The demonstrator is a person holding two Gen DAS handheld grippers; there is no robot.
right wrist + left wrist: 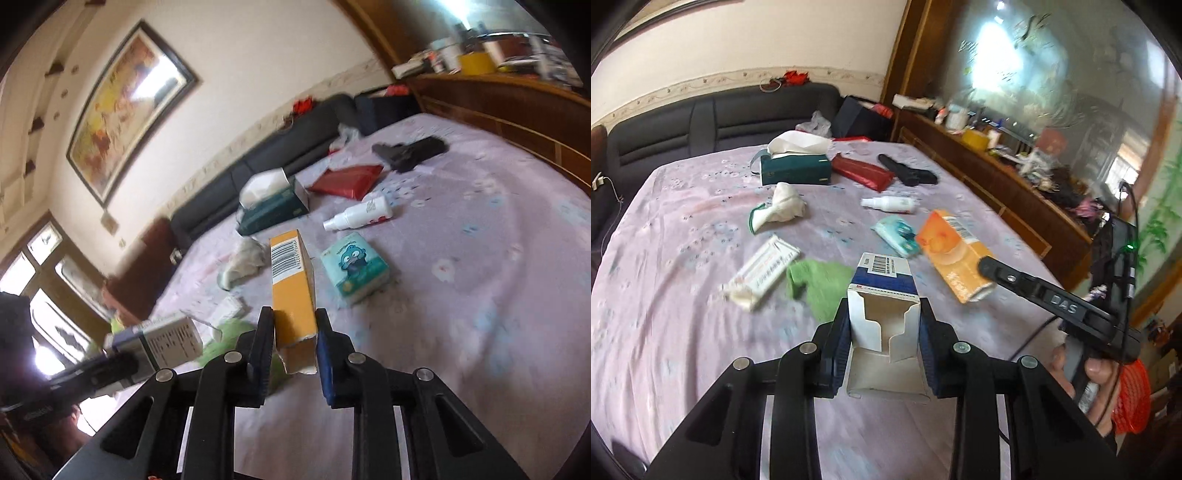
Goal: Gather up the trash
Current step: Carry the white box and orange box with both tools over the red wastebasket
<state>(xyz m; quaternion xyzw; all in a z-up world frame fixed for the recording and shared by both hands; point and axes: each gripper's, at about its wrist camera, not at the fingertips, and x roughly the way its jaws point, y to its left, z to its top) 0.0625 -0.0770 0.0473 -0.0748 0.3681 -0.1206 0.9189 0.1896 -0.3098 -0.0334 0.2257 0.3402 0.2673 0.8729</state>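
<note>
Left gripper (pixel 884 325): matt black plastic arms, ribbed dark-blue pads, bare metal pivot pins, clamped on a white-and-blue carton (pixel 882 295) of thin matt cardboard with a torn-open flap; right gripper (pixel 294 345) has the same finish and pinches an orange carton (pixel 293 291) of smooth, slightly glossy card with a ragged end. Table cover (pixel 683 258) is soft lilac printed cloth, slightly wrinkled; on it a fuzzy green cloth (pixel 816 282), crumpled white paper wrapper (pixel 762 271), glossy white plastic spray bottle (pixel 890 204) and shiny red foil-like pouch (pixel 862 170). Sideboard (pixel 990 177) is varnished brown wood, sofa (pixel 713 122) dark matt upholstery.
</note>
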